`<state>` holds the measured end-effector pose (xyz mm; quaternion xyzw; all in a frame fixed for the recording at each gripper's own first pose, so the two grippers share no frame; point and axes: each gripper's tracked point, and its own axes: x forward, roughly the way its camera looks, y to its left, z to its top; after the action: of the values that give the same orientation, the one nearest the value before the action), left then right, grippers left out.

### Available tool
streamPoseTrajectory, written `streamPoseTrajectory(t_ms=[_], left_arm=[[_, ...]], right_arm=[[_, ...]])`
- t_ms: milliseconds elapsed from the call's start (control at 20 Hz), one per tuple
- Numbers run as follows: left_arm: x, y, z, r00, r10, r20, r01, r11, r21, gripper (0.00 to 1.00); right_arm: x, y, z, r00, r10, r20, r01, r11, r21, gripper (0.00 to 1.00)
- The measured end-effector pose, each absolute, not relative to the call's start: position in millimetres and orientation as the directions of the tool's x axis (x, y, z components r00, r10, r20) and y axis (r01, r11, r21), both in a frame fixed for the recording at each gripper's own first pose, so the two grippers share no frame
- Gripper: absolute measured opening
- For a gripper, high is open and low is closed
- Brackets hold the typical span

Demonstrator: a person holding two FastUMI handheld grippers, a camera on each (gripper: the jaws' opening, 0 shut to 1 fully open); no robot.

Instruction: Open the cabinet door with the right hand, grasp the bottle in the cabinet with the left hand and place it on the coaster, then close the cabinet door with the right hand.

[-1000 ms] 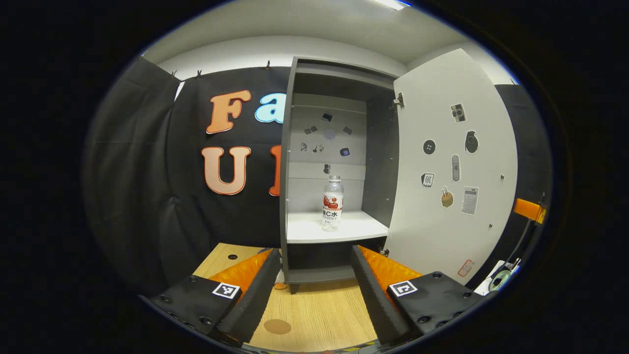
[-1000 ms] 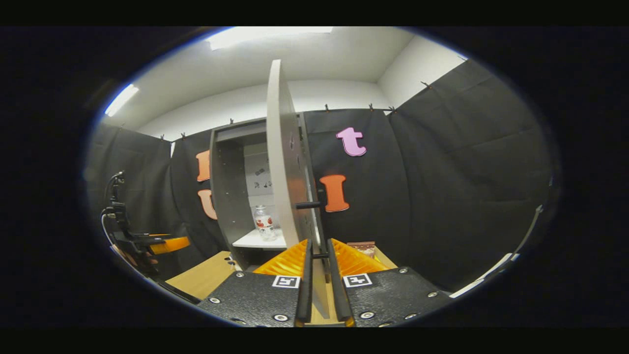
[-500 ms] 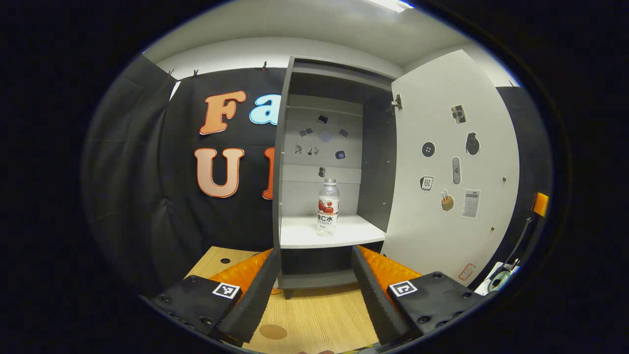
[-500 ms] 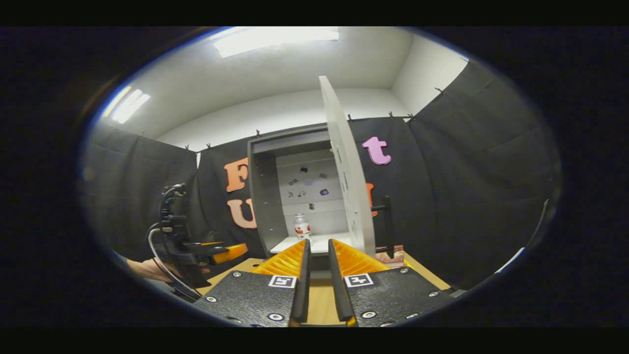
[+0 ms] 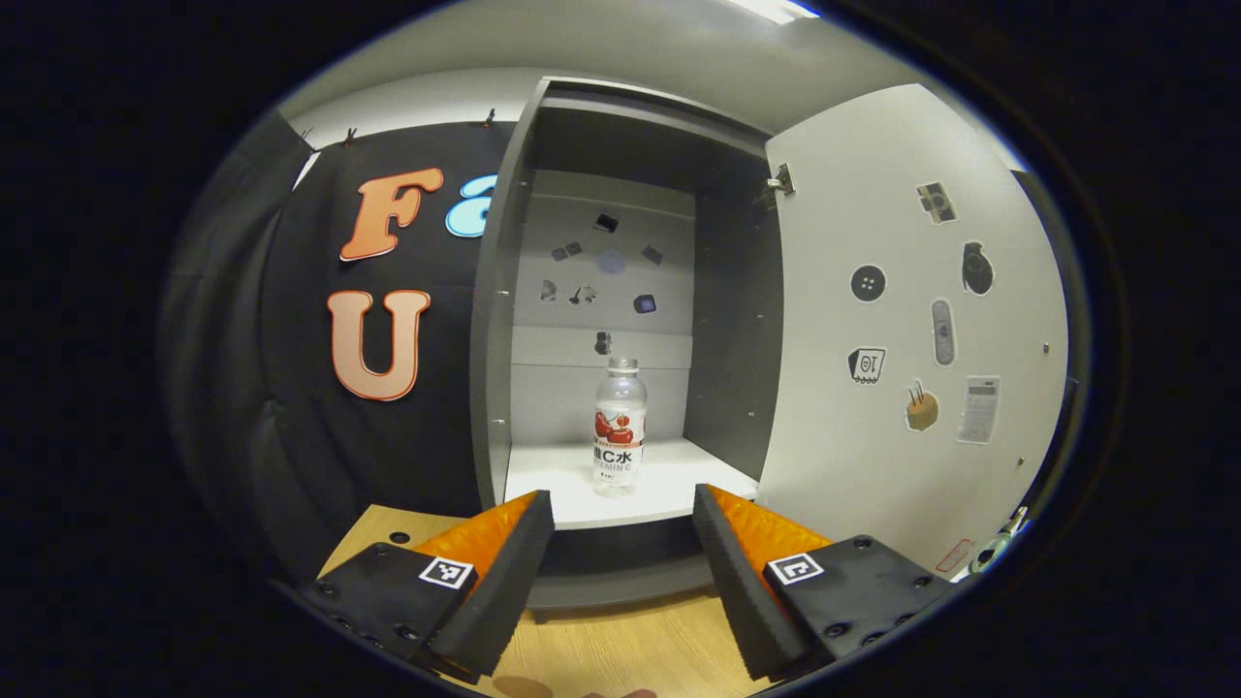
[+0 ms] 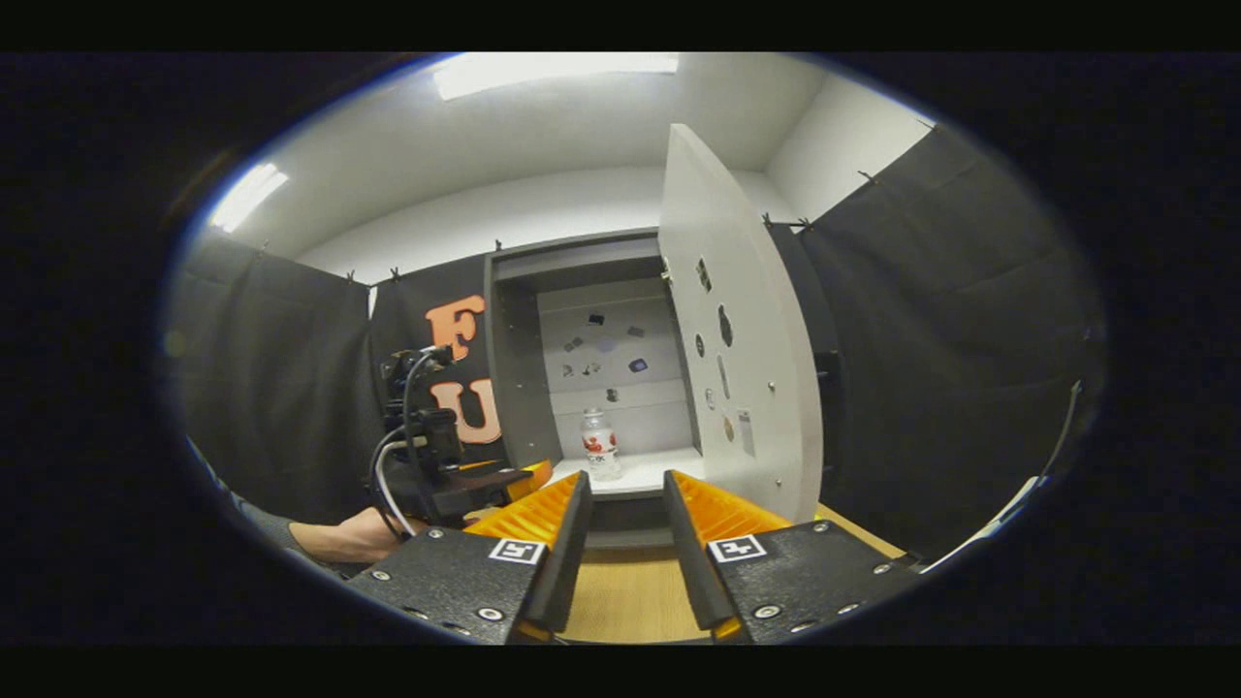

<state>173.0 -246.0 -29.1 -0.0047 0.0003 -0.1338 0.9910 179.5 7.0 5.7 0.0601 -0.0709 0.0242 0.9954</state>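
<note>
left gripper [image 5: 620, 504] is spread wide, nothing between the fingers, nothing gripped. it points straight into the cabinet [image 5: 504, 291], fingertips just short of the shelf's [image 5: 553, 485] front edge. bottle [image 5: 620, 427] stands upright on that white shelf, centred in the gap between the two fingers but further back, not touching either. clear bottle, red label, cap on.

cabinet door [image 5: 902, 330] is swung fully open on the right side of the left gripper view, hinge at the top inner corner, stickers scattered over its inside face. more stickers on the cabinet back panel above the bottle. wooden table [image 5: 620, 650] under the cabinet.

right gripper [image 6: 620, 485] is parted a moderate amount, holding nothing, clear of the door. in the right gripper view the door [image 6: 737, 330] stands just right of its fingers, the bottle [image 6: 601, 446] sits small on the shelf ahead, and the left gripper [image 6: 528, 472] shows off to the left with a hand [image 6: 354, 533] holding it, cables looping off its body.
</note>
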Motion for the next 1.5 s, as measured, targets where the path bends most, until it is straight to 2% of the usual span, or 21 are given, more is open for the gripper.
streamPoseTrajectory(t_ms=[200, 250, 350, 900, 1150, 1500], left_arm=[[224.6, -263.3, -26.7, 0.953, -0.301, 0.016, 0.301, 0.953, -0.009, 0.94], [235.9, -266.1, -28.4, 0.953, -0.303, 0.013, 0.304, 0.953, -0.014, 0.94], [259.9, -272.0, -34.1, 0.950, -0.313, 0.002, 0.313, 0.950, -0.023, 0.94], [357.9, -282.1, -52.3, 0.953, -0.302, -0.003, 0.302, 0.953, -0.011, 0.95], [373.8, -290.5, -52.2, 0.946, -0.325, 0.015, 0.325, 0.945, -0.022, 0.95], [397.0, -297.6, -53.3, 0.951, -0.307, 0.023, 0.307, 0.952, 0.021, 0.94]], right_arm=[[215.0, 13.7, 2.7, 0.992, -0.010, 0.126, -0.006, 0.992, 0.125, 0.61], [221.9, 14.2, 0.4, 0.992, -0.021, 0.123, 0.006, 0.992, 0.124, 0.67], [233.9, 17.2, -2.9, 0.993, -0.036, 0.109, 0.023, 0.992, 0.126, 0.72], [282.3, 21.8, -16.4, 0.995, -0.093, 0.046, 0.085, 0.985, 0.153, 0.74], [294.9, 26.3, -23.7, 0.995, -0.100, 0.012, 0.098, 0.986, 0.136, 0.74], [304.1, 27.7, -35.4, 0.994, -0.106, -0.033, 0.109, 0.985, 0.133, 0.75]])
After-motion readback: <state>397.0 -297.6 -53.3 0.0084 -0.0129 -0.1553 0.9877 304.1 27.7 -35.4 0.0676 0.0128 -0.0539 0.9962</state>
